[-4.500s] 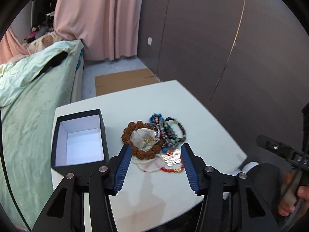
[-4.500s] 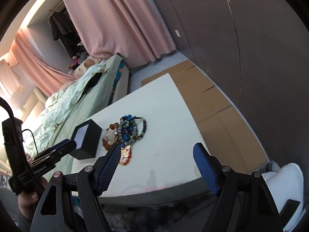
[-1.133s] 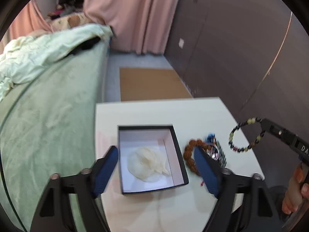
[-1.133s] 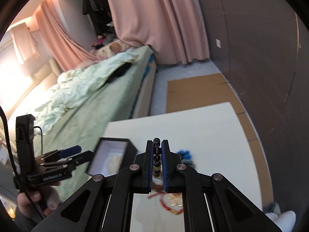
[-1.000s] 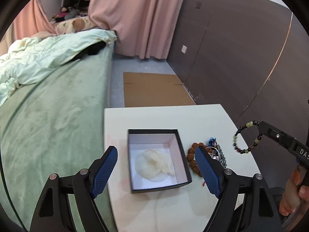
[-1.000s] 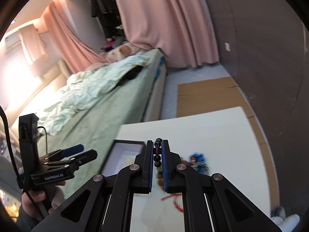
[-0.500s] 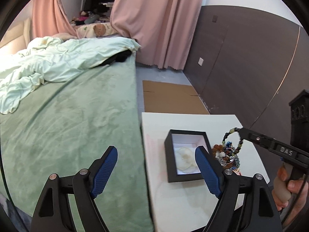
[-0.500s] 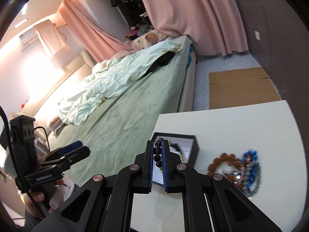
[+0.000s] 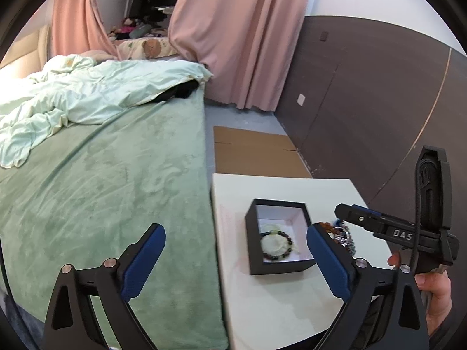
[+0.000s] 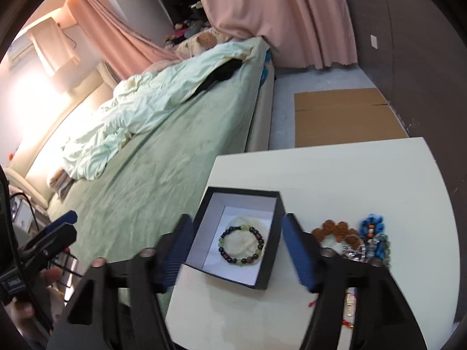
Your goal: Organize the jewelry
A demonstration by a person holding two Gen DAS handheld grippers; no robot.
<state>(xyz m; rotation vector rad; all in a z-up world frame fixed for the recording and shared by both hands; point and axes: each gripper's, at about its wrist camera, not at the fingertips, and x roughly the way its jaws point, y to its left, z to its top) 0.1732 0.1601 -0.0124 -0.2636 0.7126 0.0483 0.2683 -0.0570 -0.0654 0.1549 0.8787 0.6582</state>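
Observation:
A black box [image 10: 271, 201] with a white lining stands on the white table [image 10: 335, 169]. A dark and green bead bracelet [image 10: 241, 245] lies in it on a pale white piece [image 10: 242, 240]; the bracelet also shows in the left wrist view [image 9: 275, 246]. My right gripper [image 10: 236, 242] is open and empty, its jaws on either side of the box, above it. My left gripper [image 9: 233, 253] is open and empty, held back at the table's left edge. A pile of jewelry [image 10: 350, 237] lies right of the box.
A bed with a green cover [image 9: 102, 175] runs along the table's left side. Flat cardboard [image 10: 341, 116] lies on the floor beyond the table. A dark panelled wall [image 9: 364, 102] stands to the right.
My right gripper has opened and let go of the bead bracelet, which now lies in the box. My left gripper has stayed open and drawn back a little.

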